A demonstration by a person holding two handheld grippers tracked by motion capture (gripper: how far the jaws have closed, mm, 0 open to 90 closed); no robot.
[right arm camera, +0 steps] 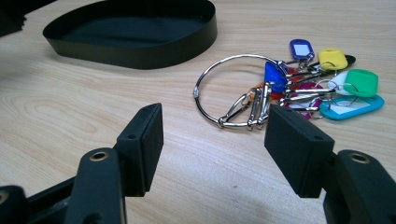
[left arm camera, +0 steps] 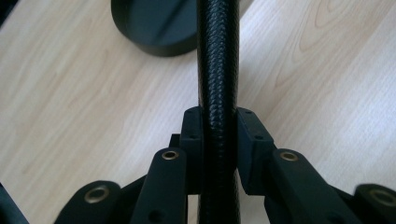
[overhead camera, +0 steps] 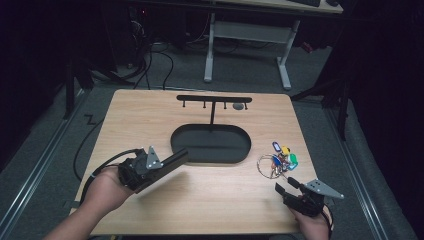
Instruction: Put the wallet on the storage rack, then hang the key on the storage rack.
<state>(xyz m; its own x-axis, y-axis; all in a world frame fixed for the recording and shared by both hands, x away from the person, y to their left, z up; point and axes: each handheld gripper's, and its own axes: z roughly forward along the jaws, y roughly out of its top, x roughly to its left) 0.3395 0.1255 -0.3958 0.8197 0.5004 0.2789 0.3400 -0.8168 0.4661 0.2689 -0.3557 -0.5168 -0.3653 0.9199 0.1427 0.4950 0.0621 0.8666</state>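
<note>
The high view shows a wooden table (overhead camera: pixel 200 200) with a black key stand (overhead camera: pixel 212 135) near its middle, an oval tray base from which a thin post rises to a crossbar with small hooks. A bunch of keys (overhead camera: pixel 278 162) lies flat on the wood to the right of the tray, well apart from the hooks; it is made of a large metal ring, some carabiners and several coloured tags in blue, yellow, green and light blue. The right gripper (overhead camera: pixel 287 186) sits low at the table's near right edge, just short of the bunch and pointing toward it. In the right gripper view its two black jaws stand wide apart with nothing between them, and the key ring (right arm camera: pixel 233 91) lies on the wood ahead of the gap, touching neither jaw, with the tags fanned out beyond it and the tray wall farther back on the left. The left gripper (overhead camera: pixel 182 156) rests at the near left of the table, its tip reaching the left end of the tray. In the left gripper view its jaws are clenched around a black braided cable (left arm camera: pixel 218 93), which runs straight up between them, with the rounded end of the tray behind.
</note>
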